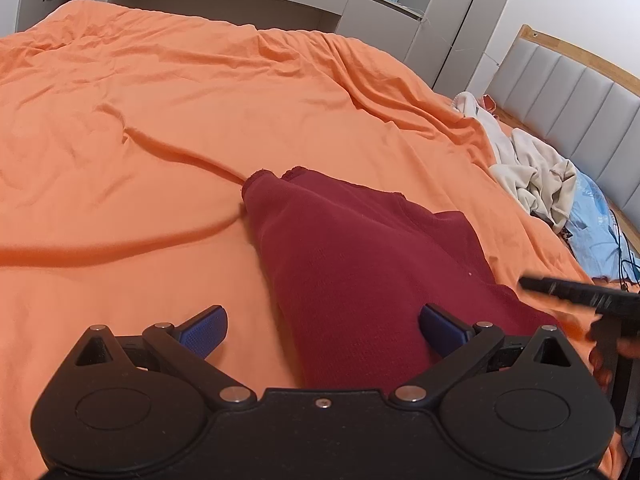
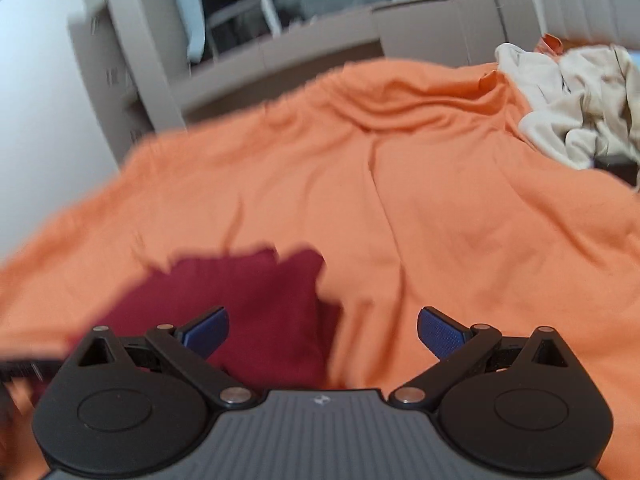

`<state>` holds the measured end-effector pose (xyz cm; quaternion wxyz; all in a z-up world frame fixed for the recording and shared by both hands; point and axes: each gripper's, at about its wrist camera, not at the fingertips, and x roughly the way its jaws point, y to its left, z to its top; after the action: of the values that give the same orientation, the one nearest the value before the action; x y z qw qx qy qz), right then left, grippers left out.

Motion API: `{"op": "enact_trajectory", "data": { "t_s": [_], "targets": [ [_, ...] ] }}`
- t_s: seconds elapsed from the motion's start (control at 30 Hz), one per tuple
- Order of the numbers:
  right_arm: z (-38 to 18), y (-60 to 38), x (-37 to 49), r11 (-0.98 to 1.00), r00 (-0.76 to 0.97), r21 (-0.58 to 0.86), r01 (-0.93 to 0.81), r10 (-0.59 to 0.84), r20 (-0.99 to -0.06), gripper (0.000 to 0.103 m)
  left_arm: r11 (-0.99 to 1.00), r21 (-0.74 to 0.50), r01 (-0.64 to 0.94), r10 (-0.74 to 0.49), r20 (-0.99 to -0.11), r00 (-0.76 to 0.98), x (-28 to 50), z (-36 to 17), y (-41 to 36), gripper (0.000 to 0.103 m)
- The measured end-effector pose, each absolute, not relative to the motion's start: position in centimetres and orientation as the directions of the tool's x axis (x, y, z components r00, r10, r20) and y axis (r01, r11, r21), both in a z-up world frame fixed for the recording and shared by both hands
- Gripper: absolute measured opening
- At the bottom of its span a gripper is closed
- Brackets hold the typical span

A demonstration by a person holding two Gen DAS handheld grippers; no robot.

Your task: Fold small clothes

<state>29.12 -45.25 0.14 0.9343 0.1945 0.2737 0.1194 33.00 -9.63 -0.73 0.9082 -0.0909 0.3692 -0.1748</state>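
A dark red garment (image 1: 352, 264) lies folded on the orange bed cover (image 1: 160, 120), its narrow end pointing away from me. My left gripper (image 1: 322, 330) hovers open over its near part, blue pads spread wide and holding nothing. In the right wrist view the same red garment (image 2: 256, 304) lies low and left, blurred. My right gripper (image 2: 323, 330) is open above the garment's right edge, with nothing between its pads. The right gripper's black body (image 1: 580, 296) shows at the right edge of the left wrist view.
A heap of cream clothes (image 1: 532, 172) and a light blue cloth (image 1: 596, 216) lie by the padded headboard (image 1: 580, 108) at the right. Grey cabinets (image 1: 280, 4) stand beyond the bed's far edge. The orange cover is wrinkled, with a long crease left of the garment.
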Motion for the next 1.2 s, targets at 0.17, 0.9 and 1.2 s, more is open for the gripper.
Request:
{"op": "enact_trajectory", "data": {
  "t_s": [0.17,0.9,1.2],
  "targets": [
    [-1.7,-44.8,31.2,0.867,0.764,0.491,-0.090,0.376,-0.524,0.071,0.923,-0.294,0.249,-0.383,-0.644,0.662,33.0,-0.9,-9.7,0.102],
    [-3.3,-45.6,30.5,0.804,0.640,0.591,-0.065,0.488,-0.594,0.006,0.923,-0.280,0.262,-0.384,-0.652,0.654,32.7,-1.0,-10.1,0.102],
    [-3.0,-45.6,30.1,0.798,0.624,0.595,-0.093,0.512,-0.590,0.006,0.897,-0.353,0.265,-0.438,-0.637,0.634,33.0,-0.6,-9.1,0.102]
  ]
}}
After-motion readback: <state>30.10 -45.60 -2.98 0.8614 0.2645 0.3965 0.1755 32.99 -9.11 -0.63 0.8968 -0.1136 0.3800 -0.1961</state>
